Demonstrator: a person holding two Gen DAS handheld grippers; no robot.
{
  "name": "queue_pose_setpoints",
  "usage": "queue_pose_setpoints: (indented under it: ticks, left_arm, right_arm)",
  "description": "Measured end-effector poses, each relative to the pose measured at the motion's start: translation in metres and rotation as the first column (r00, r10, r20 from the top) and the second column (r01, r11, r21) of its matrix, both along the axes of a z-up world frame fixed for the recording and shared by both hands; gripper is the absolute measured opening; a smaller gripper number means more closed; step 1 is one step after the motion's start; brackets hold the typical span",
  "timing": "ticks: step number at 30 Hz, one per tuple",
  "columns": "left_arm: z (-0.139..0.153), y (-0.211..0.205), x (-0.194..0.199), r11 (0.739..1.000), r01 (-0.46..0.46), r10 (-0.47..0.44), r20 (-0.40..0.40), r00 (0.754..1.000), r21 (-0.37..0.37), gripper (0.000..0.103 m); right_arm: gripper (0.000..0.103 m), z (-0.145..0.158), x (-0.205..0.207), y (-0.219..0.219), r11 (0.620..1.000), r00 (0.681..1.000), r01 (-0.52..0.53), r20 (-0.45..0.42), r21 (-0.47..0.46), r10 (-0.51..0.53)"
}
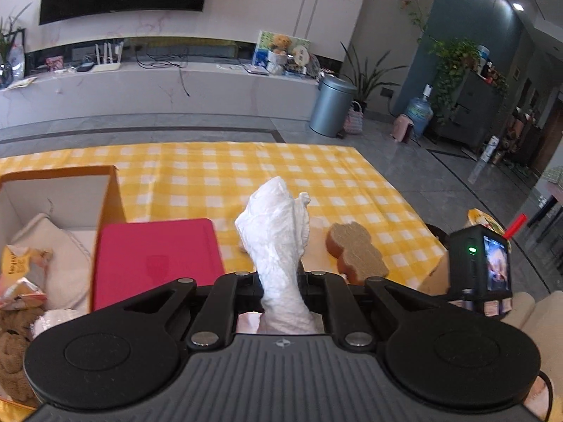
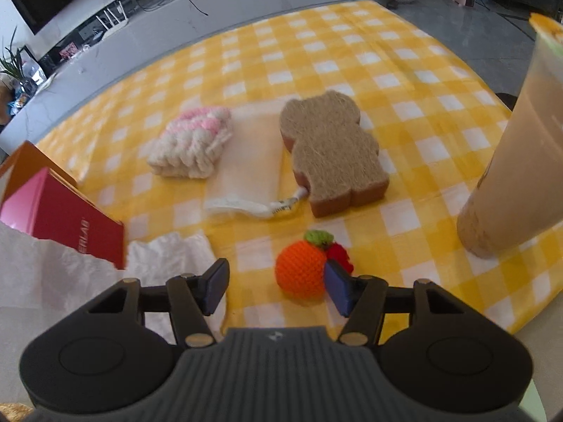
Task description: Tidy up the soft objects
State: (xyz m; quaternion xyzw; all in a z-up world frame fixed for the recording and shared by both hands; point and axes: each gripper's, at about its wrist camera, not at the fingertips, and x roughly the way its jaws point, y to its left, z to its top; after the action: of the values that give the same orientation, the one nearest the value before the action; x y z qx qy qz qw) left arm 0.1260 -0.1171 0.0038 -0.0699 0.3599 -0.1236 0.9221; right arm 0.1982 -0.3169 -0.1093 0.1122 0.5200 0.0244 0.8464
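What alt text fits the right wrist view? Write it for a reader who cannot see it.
The open right claw hovers by a crocheted orange on a yellow checked tablecloth. Beyond lie a bear-shaped sponge, a mesh pouch and a pink-and-white knit pad.

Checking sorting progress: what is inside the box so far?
In the box: a cream pillow, a yellow snack bag, a brown knit item. The red lid and the left tool hide the rest.

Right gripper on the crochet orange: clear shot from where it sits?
Probably yes. The right gripper is open and empty, and the crochet orange lies just ahead, close against the right finger, with nothing between. It sits off-centre, so a small shift right seems needed.
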Motion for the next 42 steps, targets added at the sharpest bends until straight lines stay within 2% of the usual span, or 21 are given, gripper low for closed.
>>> queue_pose_setpoints:
  ticks: [5,9,12,15,18,21,24,25,26,27,28,29,32,35,39,42]
  left_arm:
    - [-0.014,-0.025,0.011,0.999,0.040,-0.040,-0.054,0.998,0.000,0.012]
    - [-0.016,-0.048,0.017,0.996,0.082,-0.084,-0.073,0.994,-0.025,0.012]
    - [-0.011,-0.059,0.020,0.991,0.117,-0.121,-0.056,0.991,-0.066,0.012]
    - [-0.015,-0.060,0.022,0.988,0.099,-0.106,-0.060,0.993,-0.119,0.013]
    - [-0.040,-0.065,0.029,0.998,0.057,-0.061,-0.107,0.992,-0.037,0.014]
    - [-0.075,-0.071,0.041,0.999,0.038,-0.033,-0.187,0.982,0.020,0.015]
    - [-0.100,-0.077,0.051,0.999,0.021,-0.012,-0.244,0.970,0.035,0.022]
    - [-0.105,-0.079,0.053,0.999,0.014,-0.004,-0.255,0.967,0.036,0.031]
    - [-0.109,-0.082,0.056,0.999,0.008,0.004,-0.265,0.964,0.044,0.047]
    - [-0.112,-0.085,0.057,0.998,0.010,0.005,-0.273,0.962,0.055,0.057]
    - [-0.114,-0.090,0.058,0.997,0.017,0.003,-0.276,0.961,0.071,0.074]
    - [-0.115,-0.095,0.059,0.996,0.031,-0.006,-0.274,0.962,0.085,0.079]
    - [-0.117,-0.113,0.058,0.987,0.069,-0.027,-0.268,0.963,0.147,0.088]
    - [-0.125,-0.129,0.062,0.975,0.081,-0.020,-0.282,0.959,0.207,0.090]
    - [-0.140,-0.146,0.069,0.950,0.071,0.024,-0.298,0.954,0.304,0.094]
    - [-0.144,-0.150,0.069,0.946,0.039,0.054,-0.275,0.960,0.321,0.099]
  right_arm:
    - [0.047,-0.002,0.000,-0.005,0.999,1.000,0.011,0.014,-0.040,-0.011]
    - [0.046,-0.010,0.003,-0.008,0.990,1.000,0.025,-0.011,-0.136,-0.027]
    - [0.043,-0.016,0.007,-0.021,0.993,0.998,0.058,-0.006,-0.104,-0.059]
    - [0.043,-0.015,0.010,-0.032,0.995,0.997,0.080,0.008,-0.056,-0.079]
    - [0.042,-0.016,0.011,-0.037,0.995,0.996,0.089,0.013,-0.043,-0.089]
    - [0.042,-0.014,0.012,-0.035,0.996,0.997,0.074,0.020,-0.040,-0.074]
    - [0.042,-0.012,0.010,-0.031,0.998,0.998,0.056,0.032,-0.032,-0.055]
    - [0.042,-0.011,0.010,-0.031,0.998,0.998,0.053,0.034,-0.029,-0.052]
    - [0.042,-0.011,0.010,-0.032,0.998,0.998,0.053,0.036,-0.027,-0.052]
    - [0.042,-0.011,0.010,-0.032,0.998,0.998,0.055,0.037,-0.025,-0.054]
    - [0.042,-0.011,0.010,-0.033,0.998,0.998,0.057,0.036,-0.024,-0.057]
    - [0.042,-0.011,0.010,-0.034,0.998,0.998,0.060,0.035,-0.025,-0.059]
    - [0.042,-0.012,0.009,-0.037,0.997,0.997,0.069,0.031,-0.028,-0.069]
    - [0.042,-0.012,0.008,-0.042,0.996,0.996,0.082,0.030,-0.023,-0.082]
    - [0.042,-0.010,0.006,-0.046,0.995,0.995,0.097,0.035,-0.020,-0.096]
    - [0.042,-0.010,0.005,-0.050,0.994,0.994,0.108,0.033,-0.015,-0.107]
